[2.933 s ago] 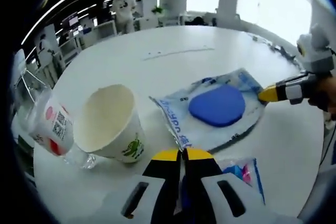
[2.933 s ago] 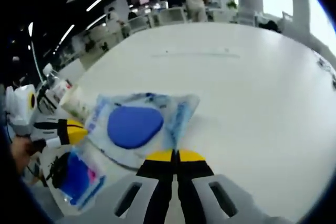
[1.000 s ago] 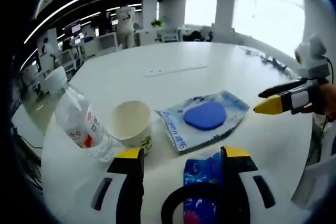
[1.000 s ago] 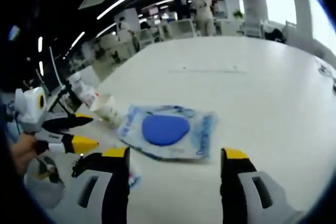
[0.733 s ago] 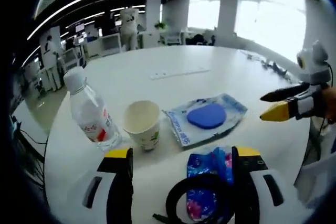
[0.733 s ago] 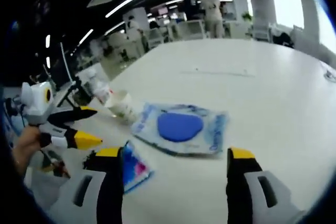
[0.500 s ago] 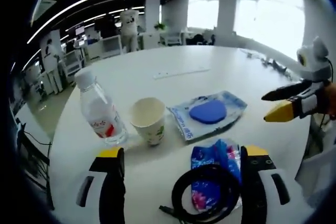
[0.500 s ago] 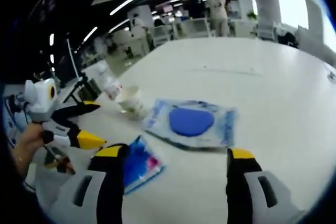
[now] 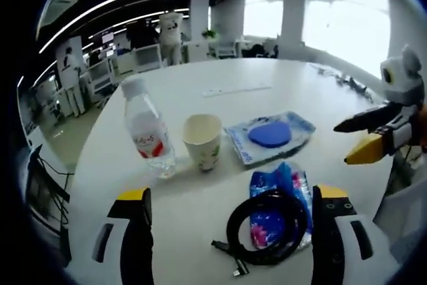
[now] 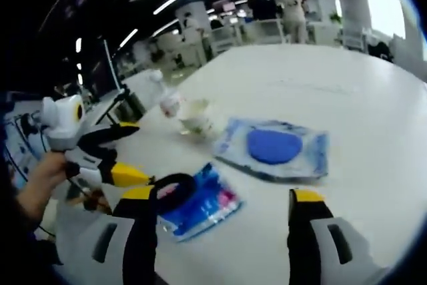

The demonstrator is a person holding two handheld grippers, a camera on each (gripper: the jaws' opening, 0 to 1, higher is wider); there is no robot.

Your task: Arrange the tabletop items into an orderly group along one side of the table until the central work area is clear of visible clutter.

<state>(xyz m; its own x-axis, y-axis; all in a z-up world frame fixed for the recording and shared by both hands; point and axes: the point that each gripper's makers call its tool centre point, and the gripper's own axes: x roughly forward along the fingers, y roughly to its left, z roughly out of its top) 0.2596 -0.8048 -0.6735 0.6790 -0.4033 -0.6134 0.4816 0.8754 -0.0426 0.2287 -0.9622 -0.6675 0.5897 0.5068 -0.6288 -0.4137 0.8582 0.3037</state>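
Note:
Along the white round table (image 9: 220, 91) stand a clear water bottle (image 9: 150, 138) and a paper cup (image 9: 203, 139), with a clear bag holding a blue pad (image 9: 270, 135) lying to their right. Nearer lies a blue snack packet (image 9: 277, 198) with a black cable coil (image 9: 267, 228) on it. My left gripper (image 9: 232, 193) is open and held back above the packet, touching nothing. My right gripper (image 10: 221, 195) is open too, over the packet (image 10: 200, 205) and coil (image 10: 170, 188). The right gripper view also has the bottle (image 10: 167, 101), cup (image 10: 197, 118) and bag (image 10: 273, 146).
The right gripper (image 9: 347, 143) enters the left gripper view from the right, jaws apart. The left gripper (image 10: 141, 153), held by a hand (image 10: 40, 178), shows at the left of the right gripper view. Bare white tabletop (image 10: 320, 78) stretches beyond the items. Office desks stand far behind.
Both grippers, shut earlier on the bag's corner and the packet, have opened and let go. Both cameras have drawn back from the table, bringing the cable coil and upright bottle into view.

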